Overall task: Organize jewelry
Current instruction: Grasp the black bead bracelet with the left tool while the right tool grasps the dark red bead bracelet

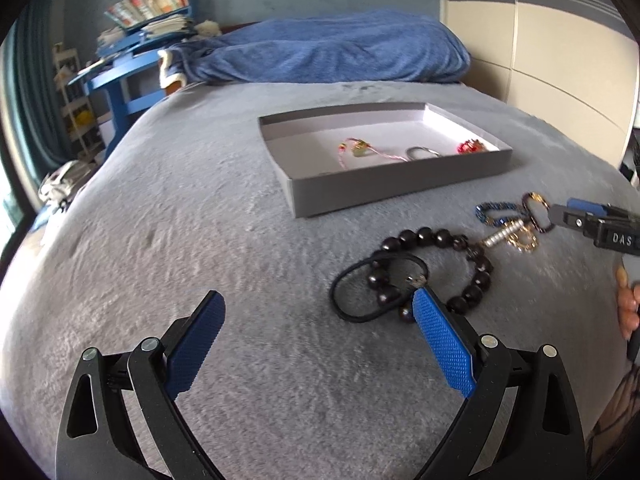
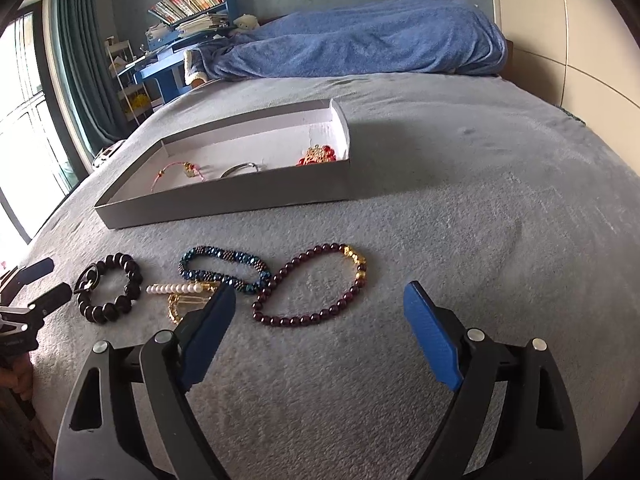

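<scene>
A grey tray (image 1: 392, 184) (image 2: 224, 204) lies on the grey bed cover, holding a pink string bracelet (image 2: 180, 170), a silver bangle (image 2: 240, 169) and a red-gold piece (image 2: 318, 156). In front of it lie a black bead bracelet (image 1: 440, 237) (image 2: 120, 259) with a black hair tie (image 1: 348, 276) looped over it, a pearl bar on a gold chain (image 2: 176, 289), a blue bead bracelet (image 2: 240, 257) and a dark red bead bracelet (image 2: 354, 254). My left gripper (image 1: 316, 304) is open, its right finger over the black beads. My right gripper (image 2: 320, 292) is open just short of the dark red bracelet.
A blue blanket (image 2: 360, 40) is heaped at the far end of the bed. A blue desk with books (image 1: 132, 52) stands far left, a wardrobe (image 1: 560, 60) on the right, a window (image 2: 24, 120) on the left. A person's hand (image 1: 628, 304) shows at the right edge.
</scene>
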Available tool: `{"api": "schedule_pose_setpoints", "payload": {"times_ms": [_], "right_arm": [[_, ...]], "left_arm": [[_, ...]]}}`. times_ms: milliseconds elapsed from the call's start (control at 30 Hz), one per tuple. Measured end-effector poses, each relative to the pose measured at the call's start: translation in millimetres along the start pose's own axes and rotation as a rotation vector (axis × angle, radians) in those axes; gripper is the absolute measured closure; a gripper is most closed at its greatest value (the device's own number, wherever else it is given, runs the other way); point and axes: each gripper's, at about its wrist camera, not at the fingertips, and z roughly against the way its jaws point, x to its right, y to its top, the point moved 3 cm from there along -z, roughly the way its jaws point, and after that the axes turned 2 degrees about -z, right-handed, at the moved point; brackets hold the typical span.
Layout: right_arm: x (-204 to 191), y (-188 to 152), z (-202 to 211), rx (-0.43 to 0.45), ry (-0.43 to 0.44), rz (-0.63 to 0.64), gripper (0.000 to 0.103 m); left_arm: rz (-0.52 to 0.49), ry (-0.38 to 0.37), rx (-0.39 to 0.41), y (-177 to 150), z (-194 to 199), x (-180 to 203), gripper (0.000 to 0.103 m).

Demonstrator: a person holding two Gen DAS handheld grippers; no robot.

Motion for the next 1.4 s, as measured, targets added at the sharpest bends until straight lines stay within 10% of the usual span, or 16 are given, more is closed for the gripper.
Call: {"api": "schedule_pose_setpoints", "payload": {"times_ms": [667,1000,1400], "right_arm": [[-1,0,-6,-0.028,0.010,0.004,0.018],[9,0,-5,-0.018,0.001,-0.052,0.018],[21,0,-10,-0.040,-0.052,-0.104,0.036]], "left_arm": [[0.021,-0.150,-0.100,9,-29,-4,0.012],[0.035,-0.269,-0.062,3,-21,0,0.066],[0.014,-0.217,-0.032,2,-13,2,0.060]]}}
